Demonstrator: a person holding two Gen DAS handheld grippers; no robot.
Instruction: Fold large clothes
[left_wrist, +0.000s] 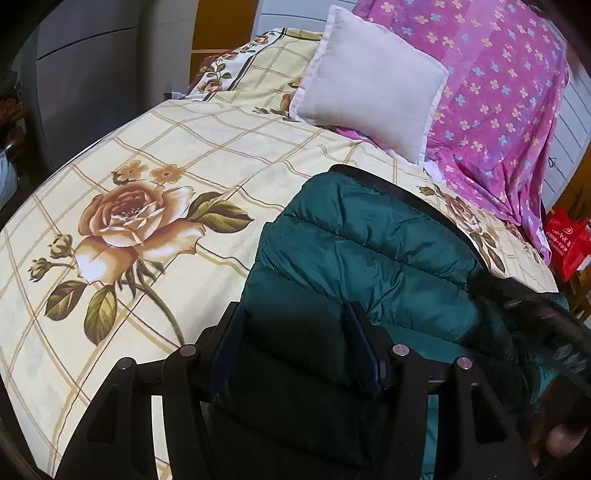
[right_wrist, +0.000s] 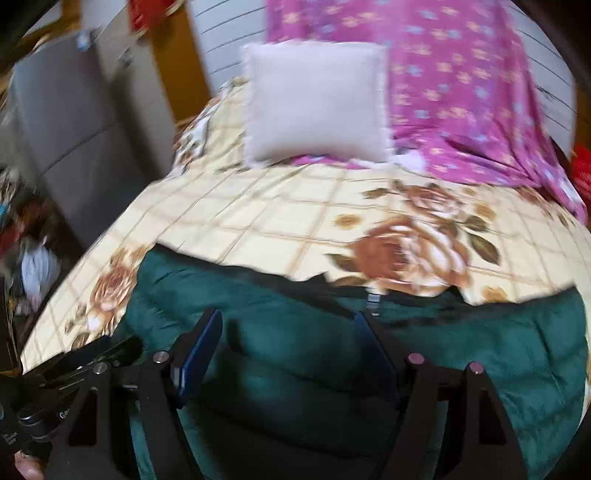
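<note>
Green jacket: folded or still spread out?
Partly folded. The jacket lies as a narrow quilted band on the bed, one side doubled over; how many layers, cannot tell.

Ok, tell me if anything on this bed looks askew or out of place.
Nothing is damaged or spilled. The pillow sits tilted, propped against the pink sheet rather than lying flat, and that sheet hangs rumpled over the bed's far side. The jacket lies bunched on the bedspread, as expected mid-fold.
</note>
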